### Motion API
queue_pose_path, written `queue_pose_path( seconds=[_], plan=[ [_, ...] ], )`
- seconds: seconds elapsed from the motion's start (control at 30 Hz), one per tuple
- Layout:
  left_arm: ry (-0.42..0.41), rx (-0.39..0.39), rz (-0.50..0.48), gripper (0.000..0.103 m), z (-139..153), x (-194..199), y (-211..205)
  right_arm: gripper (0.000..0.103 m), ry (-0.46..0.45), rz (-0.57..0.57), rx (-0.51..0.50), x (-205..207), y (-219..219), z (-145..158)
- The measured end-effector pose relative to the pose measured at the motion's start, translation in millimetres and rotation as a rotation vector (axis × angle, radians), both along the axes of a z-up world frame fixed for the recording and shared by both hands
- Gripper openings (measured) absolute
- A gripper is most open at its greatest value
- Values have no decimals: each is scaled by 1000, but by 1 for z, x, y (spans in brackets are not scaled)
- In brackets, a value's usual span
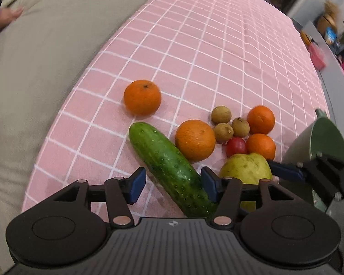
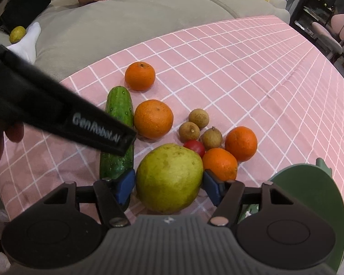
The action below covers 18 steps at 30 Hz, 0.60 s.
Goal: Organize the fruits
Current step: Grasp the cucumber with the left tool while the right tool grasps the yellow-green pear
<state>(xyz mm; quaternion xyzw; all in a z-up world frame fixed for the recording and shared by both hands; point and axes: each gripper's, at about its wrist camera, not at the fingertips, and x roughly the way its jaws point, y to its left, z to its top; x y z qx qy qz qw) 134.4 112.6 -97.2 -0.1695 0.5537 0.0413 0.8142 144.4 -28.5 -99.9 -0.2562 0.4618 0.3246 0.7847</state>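
On the pink checked cloth lie a cucumber (image 1: 172, 169), a yellow-green pear (image 2: 169, 178), several oranges (image 1: 142, 97) (image 2: 153, 119), three brown longans (image 2: 198, 127) and a red tomato (image 2: 195, 147). My left gripper (image 1: 173, 184) is open, its blue pads on either side of the cucumber's near half. My right gripper (image 2: 169, 186) is open, with its pads flanking the pear, close to its sides. The pear also shows in the left wrist view (image 1: 247, 168).
A green bowl (image 2: 309, 192) stands at the right, close to my right gripper. A beige sofa (image 2: 126, 23) borders the table's far-left edge, with a person's hand and socked foot and a yellow fruit (image 2: 17, 34) on it. Clutter stands beyond the right edge.
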Motion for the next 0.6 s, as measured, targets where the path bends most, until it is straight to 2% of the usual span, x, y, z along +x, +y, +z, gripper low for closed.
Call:
queue_pose_path(
  seconds=[0.13,0.2,0.27,0.37,0.6],
  plan=[
    [-4,-33,36,65,-6,-1,3,61,3,-11,4,-7,-3,2],
    [12,-40,36,65,-12,1,1,62,37,-25,38,-10,-6,3],
    [-1,-38,42,55,-15,-2,-1,62,65,-34,72,-14,-6,4],
    [0,-58,45,51,-12,-5,1,62,42,-38,61,-20,-4,3],
    [69,-111,95,51,-11,-13,18,62,-1,-13,91,-26,-3,1]
  ],
)
